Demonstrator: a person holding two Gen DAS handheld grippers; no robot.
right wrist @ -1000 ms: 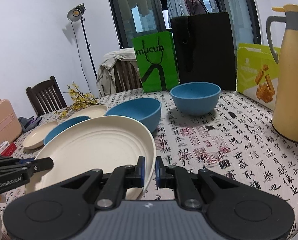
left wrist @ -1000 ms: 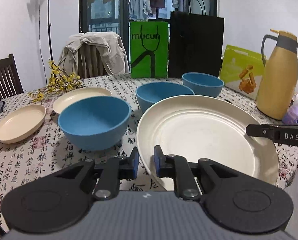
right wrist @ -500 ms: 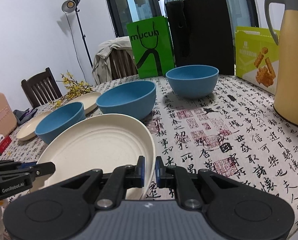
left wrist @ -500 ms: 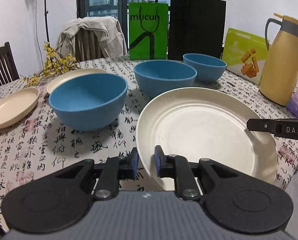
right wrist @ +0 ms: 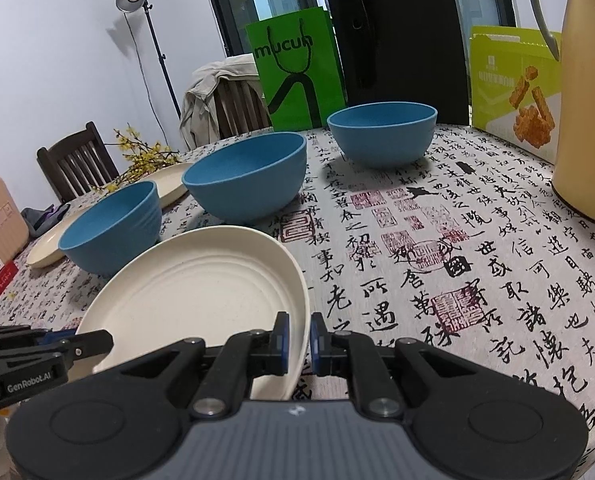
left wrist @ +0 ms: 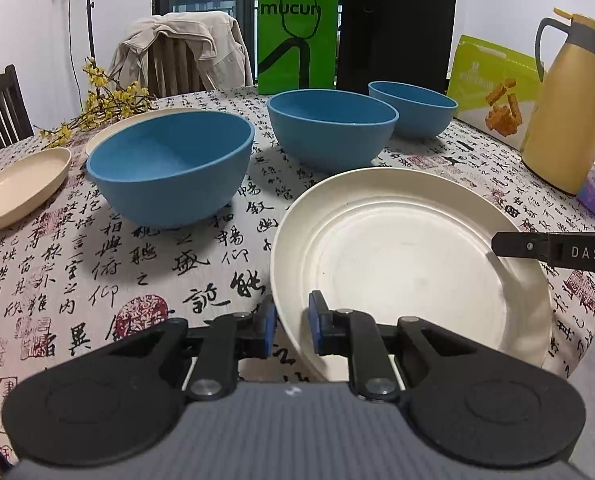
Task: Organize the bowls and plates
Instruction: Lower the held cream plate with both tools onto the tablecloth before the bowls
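At the near desk edge: large cream plate (left wrist: pixel 409 256), held by its rim from two sides, tilted slightly, its near edge out past the edge of the desk (left wrist: pixel 109 264).
Left gripper (left wrist: pixel 291 324): nearly closed, its blue pads clamped on the plate's near-left rim.
Right gripper (right wrist: pixel 295 338): closed as far as it goes, pinching the plate's right rim; in the left wrist view its black finger reaches in over the plate's right edge.
Whether the plate rests on the desk: cannot tell.
Nearest blue bowl (left wrist: pixel 171 166): upright on the desk, left of the plate and a little behind it, apart from it.
Middle blue bowl (left wrist: pixel 331 128): upright, behind the plate, near the first bowl but not touching.
Far blue bowl (left wrist: pixel 413 108): upright, just behind and right of the middle one, in front of the black bag (left wrist: pixel 395 28).
Small cream plate (left wrist: pixel 17 188): at the far left of the desk, well apart from the held plate.
Second cream plate (right wrist: pixel 169 182): behind the nearest bowl, partly hidden by it, next to the yellow flower sprigs (left wrist: pixel 97 108).
Right side: yellow thermos jug (left wrist: pixel 569 112) standing by a green snack box (left wrist: pixel 493 84).
Back edge: green "mucun" bag (left wrist: pixel 297 36) beside the black bag.
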